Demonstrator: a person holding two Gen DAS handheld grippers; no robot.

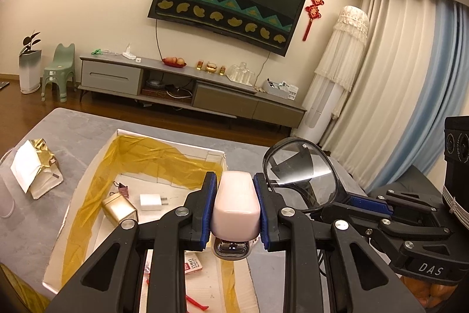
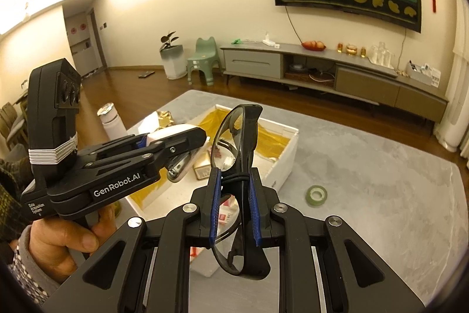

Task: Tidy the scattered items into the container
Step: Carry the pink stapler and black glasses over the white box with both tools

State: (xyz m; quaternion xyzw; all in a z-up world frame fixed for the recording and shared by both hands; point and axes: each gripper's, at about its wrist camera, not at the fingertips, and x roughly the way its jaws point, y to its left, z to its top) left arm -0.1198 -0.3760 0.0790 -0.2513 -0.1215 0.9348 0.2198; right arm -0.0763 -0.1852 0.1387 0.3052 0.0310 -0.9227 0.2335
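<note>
While the left gripper [image 1: 236, 207] is clenched on a pale pink stapler [image 1: 236, 204], its blue pads pressing both sides, the tool hangs above the near part of the box [image 1: 173, 140]. The stapler's metal nose points back toward the camera. The box is white, lined with yellow film, and sits on a grey table [image 2: 381, 181]. Inside it lie a gold tin [image 1: 118, 209], a white charger [image 1: 152, 202], a small binder clip [image 1: 123, 191], a red-printed card [image 1: 192, 263] and a red plastic piece [image 1: 196, 302].

The right gripper [image 2: 234, 207] grips a pair of black-framed glasses [image 2: 239, 143] near the folded temples, the lenses standing edge-on and rising above the fingers. It holds them over the box's near right corner, just beside the left gripper. In the right wrist view a hand [image 2: 63, 236] in a patterned sleeve holds the left gripper's handle.

A roll of green tape [image 2: 316, 195] lies on the table to the right of the box, well apart from it. Crumpled gold foil with a white sheet [image 1: 35, 169] lies left of the box, and a white bottle [image 2: 112, 122] stands near the table's far left edge.
</note>
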